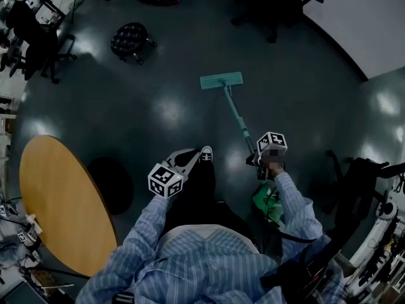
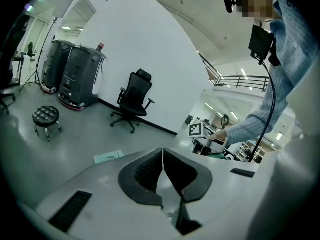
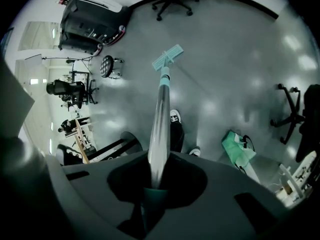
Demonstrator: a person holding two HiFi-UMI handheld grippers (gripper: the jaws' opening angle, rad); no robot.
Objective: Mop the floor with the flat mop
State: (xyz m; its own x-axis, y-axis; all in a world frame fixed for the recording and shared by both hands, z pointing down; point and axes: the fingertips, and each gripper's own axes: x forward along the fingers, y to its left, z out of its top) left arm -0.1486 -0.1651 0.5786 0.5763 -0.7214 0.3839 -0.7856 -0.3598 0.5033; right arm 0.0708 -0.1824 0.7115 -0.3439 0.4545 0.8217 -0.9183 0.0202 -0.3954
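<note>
Dark floor (image 1: 158, 106), right gripper (image 3: 154, 181) clamping flat mop (image 3: 161, 104)

The head view looks down from high at the floor (image 1: 158, 106). The left gripper view looks sideways, the right one down. All see the mop (image 1: 221, 81).

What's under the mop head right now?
The mop head lies flat on the dark floor, which looks bare all around it. Whatever is directly beneath the head is covered.
</note>
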